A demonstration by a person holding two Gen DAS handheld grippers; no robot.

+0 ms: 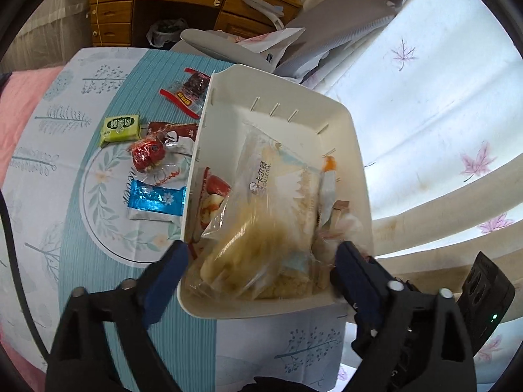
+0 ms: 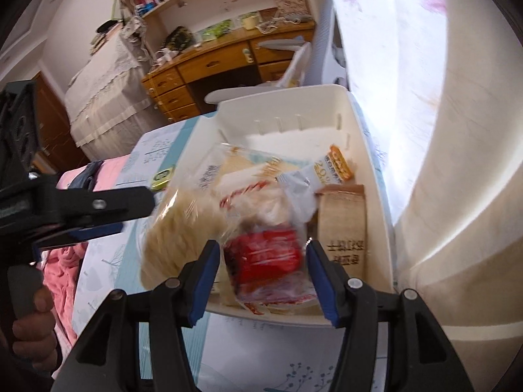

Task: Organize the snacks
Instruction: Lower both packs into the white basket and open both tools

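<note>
Left gripper [image 1: 261, 268]: pointed steeply down, jaws spread wide, blue pads apart, nothing pressed between them. Seen from the right wrist view it comes in from the left edge, black arm and blue pad level across the frame, a hand [image 2: 31, 333] wrapped round its grip below.

Right gripper [image 2: 261, 281]: pointed down and forward, jaws about half spread, blue pads [image 2: 204, 282] facing each other; whether they press on anything cannot be told.
</note>
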